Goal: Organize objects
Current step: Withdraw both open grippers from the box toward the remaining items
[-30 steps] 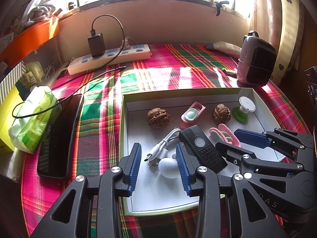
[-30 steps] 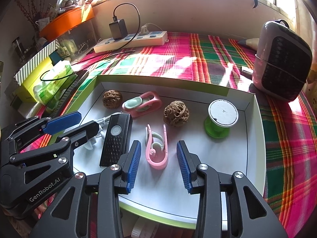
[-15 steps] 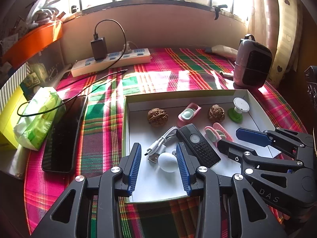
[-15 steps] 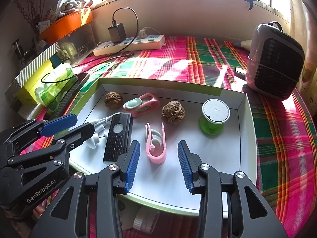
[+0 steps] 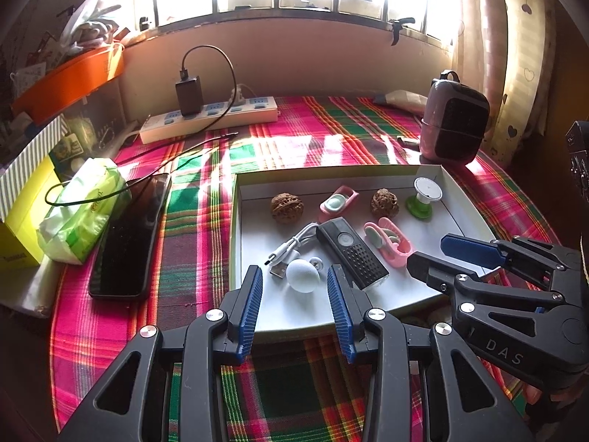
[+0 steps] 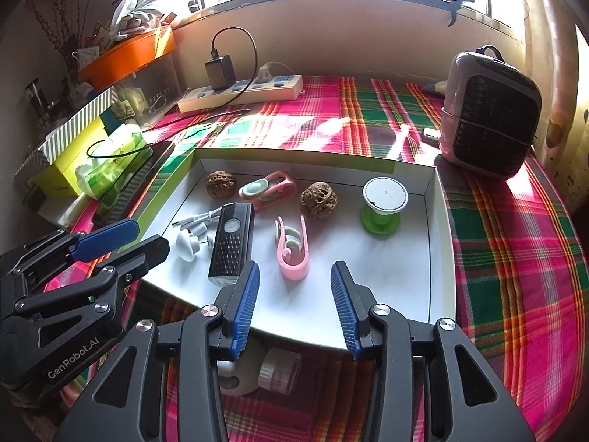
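Note:
A shallow white box (image 5: 342, 316) (image 6: 438, 243) lies on the plaid cloth. It holds two walnuts (image 5: 287, 203) (image 6: 318, 199), two pink clips (image 5: 388, 241) (image 6: 291, 246), a black remote-like device (image 5: 351, 254) (image 6: 232, 243), a white cable (image 5: 294, 245), a white round plug (image 5: 302, 275) (image 6: 187, 245) and a green spool (image 5: 423, 199) (image 6: 383, 202). My left gripper (image 5: 294, 294) is open and empty, above the box's near edge, in line with the white plug. My right gripper (image 6: 294, 294) is open and empty, near the front pink clip.
A black phone (image 5: 129, 235), a green tissue pack (image 5: 84, 210) and a yellow box (image 5: 22, 217) lie left. A power strip (image 5: 210, 118) with a charger sits at the back. A small heater (image 6: 489, 121) stands back right. A small jar (image 6: 257, 368) lies below the box's front edge.
Both grippers have drawn back and up from the box, so the objects look farther away. Both stay open and empty. Nothing in the box has moved.

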`<state>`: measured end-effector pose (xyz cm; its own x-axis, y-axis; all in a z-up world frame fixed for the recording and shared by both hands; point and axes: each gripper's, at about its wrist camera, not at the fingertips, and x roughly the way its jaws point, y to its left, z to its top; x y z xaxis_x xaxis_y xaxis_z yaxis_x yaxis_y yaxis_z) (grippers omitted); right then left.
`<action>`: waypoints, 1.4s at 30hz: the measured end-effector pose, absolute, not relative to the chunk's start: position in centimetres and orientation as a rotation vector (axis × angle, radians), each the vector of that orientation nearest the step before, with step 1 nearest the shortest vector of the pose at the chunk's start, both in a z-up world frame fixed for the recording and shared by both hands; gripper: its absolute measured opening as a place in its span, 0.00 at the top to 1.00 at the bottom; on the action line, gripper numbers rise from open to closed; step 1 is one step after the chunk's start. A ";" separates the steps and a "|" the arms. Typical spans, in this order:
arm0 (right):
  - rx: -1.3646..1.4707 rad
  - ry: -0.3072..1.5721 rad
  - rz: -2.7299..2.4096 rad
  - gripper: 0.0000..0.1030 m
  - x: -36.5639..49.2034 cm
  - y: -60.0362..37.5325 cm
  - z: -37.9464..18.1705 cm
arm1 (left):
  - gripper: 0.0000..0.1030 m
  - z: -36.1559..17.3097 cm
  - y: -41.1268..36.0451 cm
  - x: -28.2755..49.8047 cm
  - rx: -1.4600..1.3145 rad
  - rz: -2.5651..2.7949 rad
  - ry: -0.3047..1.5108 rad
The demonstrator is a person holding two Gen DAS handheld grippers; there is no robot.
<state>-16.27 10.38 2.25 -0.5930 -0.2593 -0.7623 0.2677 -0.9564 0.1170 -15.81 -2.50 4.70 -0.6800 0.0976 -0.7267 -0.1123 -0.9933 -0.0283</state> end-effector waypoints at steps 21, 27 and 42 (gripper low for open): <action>1.178 -0.020 -2.592 0.52 -12.6 10.7 3.1 | 0.66 5.1 -2.6 -12.1 -1.178 2.771 -0.020; 1.177 -0.035 -2.606 0.52 -11.7 11.4 2.9 | 0.66 4.6 -2.5 -11.4 -1.185 2.752 -0.050; 1.220 -0.067 -2.653 0.50 -9.6 14.6 1.5 | 0.61 3.3 -1.4 -10.6 -1.200 2.614 -0.154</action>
